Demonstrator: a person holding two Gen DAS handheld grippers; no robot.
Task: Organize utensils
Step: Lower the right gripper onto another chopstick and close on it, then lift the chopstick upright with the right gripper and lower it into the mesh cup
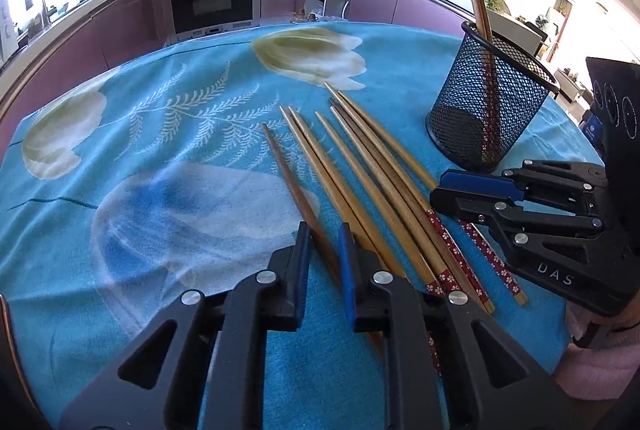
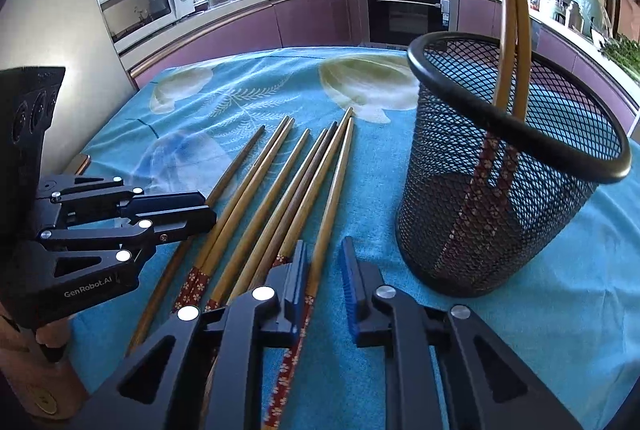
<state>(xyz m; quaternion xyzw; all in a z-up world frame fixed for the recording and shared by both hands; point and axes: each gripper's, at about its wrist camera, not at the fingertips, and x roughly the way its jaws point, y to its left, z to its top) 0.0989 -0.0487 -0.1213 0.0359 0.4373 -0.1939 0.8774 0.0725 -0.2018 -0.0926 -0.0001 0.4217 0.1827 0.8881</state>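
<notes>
left wrist view
progress: early, by my read. Most of the set is not yet stowed.
done: 2 chopsticks stand in the mesh holder, leaning on its rim, patterned ends down.
left to do: 8 loose chopsticks lie in a fan on the blue cloth over the worktop, tips pointing away and patterned ends near the camera.
holder position: upright, far right of the fan, just beside it, not touching.
left gripper: jaws narrow, straddling the dark chopstick, the leftmost of the fan. Can't tell whether the pads bite yet.
right gripper: jaws closed down on the rightmost chopstick, near where its patterned end starts. The stick is flat on the cloth.

right wrist view
count check: 8 tips on the cloth again and 2 shafts in the holder, so 10 in total.
types: at least one loose stick is darker wood. The rest are tan, several with red flowered ends.
holder: 1, black mesh, nothing in it but those two sticks.
right jaws: narrow gap, with the rightmost stick running up between them against the left pad.
left jaws: seen side-on, tips over the dark stick at the left edge of the fan, drawn close together.
remaining: my guess is all 8 go into the holder, starting with the two outer sticks.
</notes>
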